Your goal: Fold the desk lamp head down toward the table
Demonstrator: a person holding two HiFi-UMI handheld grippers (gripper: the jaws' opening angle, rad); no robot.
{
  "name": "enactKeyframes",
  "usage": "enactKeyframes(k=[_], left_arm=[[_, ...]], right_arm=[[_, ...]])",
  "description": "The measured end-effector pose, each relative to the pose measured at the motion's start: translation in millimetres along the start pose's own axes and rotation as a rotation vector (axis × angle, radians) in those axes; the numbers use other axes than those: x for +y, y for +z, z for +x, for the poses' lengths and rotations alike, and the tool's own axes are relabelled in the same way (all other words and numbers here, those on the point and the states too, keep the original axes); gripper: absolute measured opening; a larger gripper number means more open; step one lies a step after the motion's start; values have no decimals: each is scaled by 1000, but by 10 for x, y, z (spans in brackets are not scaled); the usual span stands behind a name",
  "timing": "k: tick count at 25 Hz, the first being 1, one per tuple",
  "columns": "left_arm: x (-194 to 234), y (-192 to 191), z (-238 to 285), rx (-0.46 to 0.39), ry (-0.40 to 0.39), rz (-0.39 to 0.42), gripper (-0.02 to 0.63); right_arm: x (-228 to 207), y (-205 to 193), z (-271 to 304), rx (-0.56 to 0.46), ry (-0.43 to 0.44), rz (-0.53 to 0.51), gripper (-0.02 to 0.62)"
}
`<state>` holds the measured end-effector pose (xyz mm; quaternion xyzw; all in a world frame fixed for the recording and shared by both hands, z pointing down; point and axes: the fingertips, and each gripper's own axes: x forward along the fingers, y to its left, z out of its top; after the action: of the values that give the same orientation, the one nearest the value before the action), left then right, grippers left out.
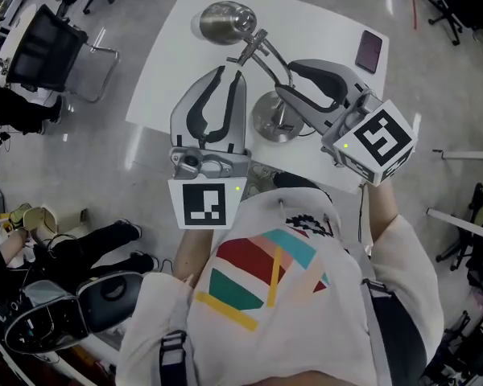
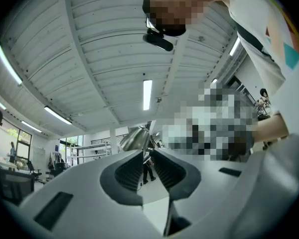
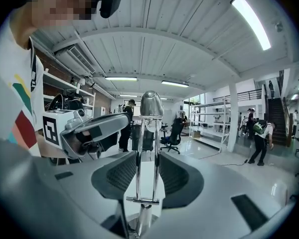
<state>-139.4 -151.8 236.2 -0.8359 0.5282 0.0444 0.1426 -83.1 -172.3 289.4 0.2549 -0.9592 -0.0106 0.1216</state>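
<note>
Head view: desk lamp [image 1: 271,124] stood on the white table [image 1: 326,22], with both grippers at its arm. Left gripper view: left gripper [image 2: 147,152] kept its jaws nearly together and empty, the lamp head [image 2: 134,139] just beyond. Right gripper view: right gripper [image 3: 147,157] clamped the upright lamp arm [image 3: 138,176].

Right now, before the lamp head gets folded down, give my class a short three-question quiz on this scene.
1. True or false: the right gripper has the desk lamp's arm between its jaws.
2. What lies on the table besides the lamp? A) a mug B) a dark phone C) a book
3. Fill in: the lamp base is ____ in shape.
Key: 1 true; 2 B; 3 round.
</note>
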Motion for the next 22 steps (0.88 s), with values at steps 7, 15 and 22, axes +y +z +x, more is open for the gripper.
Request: enactKeyframes(k=[7, 15, 22], left_arm=[[-65, -93, 43, 114, -90, 244, 92], [-95, 26, 42, 77, -175, 186, 92], [-135, 10, 138, 112, -204, 250, 92]], right_arm=[[0, -1, 5, 68, -28, -12, 150], [10, 28, 13, 80, -28, 8, 150], [-5, -3, 8, 82, -5, 11, 150]])
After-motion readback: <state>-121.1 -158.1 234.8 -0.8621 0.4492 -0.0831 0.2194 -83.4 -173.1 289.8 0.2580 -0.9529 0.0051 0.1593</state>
